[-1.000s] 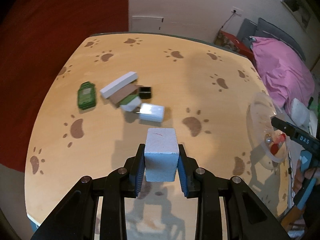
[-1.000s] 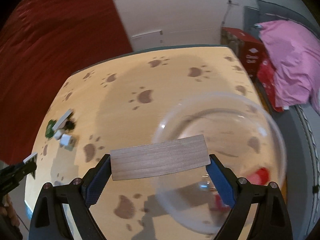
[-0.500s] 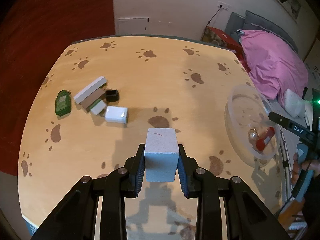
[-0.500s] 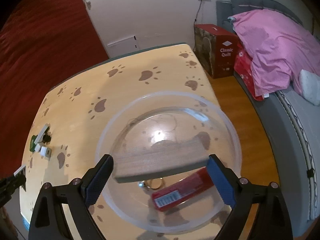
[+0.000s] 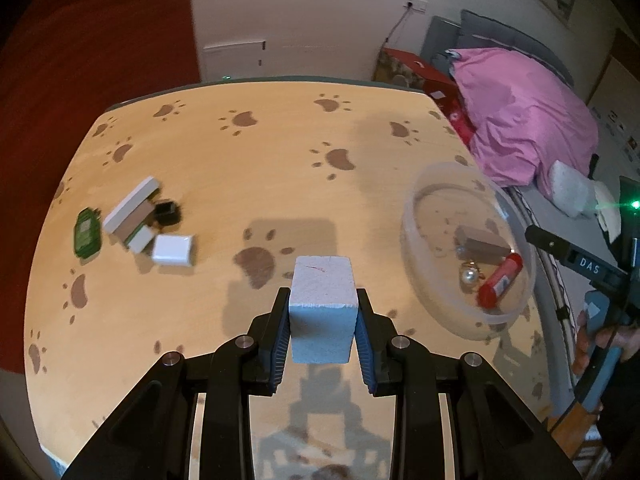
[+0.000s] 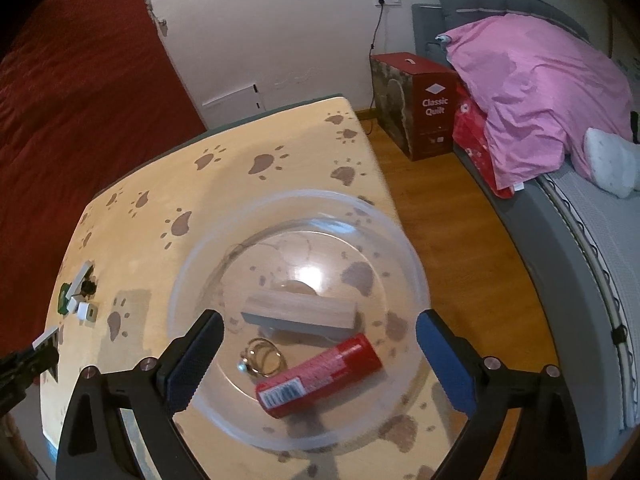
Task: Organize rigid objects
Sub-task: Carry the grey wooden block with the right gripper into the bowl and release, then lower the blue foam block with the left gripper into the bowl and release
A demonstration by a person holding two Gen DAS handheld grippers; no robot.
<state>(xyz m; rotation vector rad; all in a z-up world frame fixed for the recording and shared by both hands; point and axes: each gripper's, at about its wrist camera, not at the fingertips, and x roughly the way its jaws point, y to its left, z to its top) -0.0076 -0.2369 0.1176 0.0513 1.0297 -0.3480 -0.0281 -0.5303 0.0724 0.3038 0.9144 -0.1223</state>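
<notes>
Holding a pale blue block between the shut pads of our left gripper, low in the centre of the left wrist view, we judge the step in hand is carrying it to the clear bowl at the right of that frame. The bowl sits on the paw-print table and holds a wooden plank, a red tube and a ring with a pearl. Our right gripper hovers over the bowl, its blue pads spread wide with nothing gripped; the plank lies in the bowl below them, apart from both pads.

To do this well, we should draw the right gripper clear of the rim first, bring the block over the bare upper part of the bowl, lower it close to the bottom, then open, so it neither bounces nor lands on the ring. A cluster of small pieces at the left of the frame, well apart from the bowl, waits for later
</notes>
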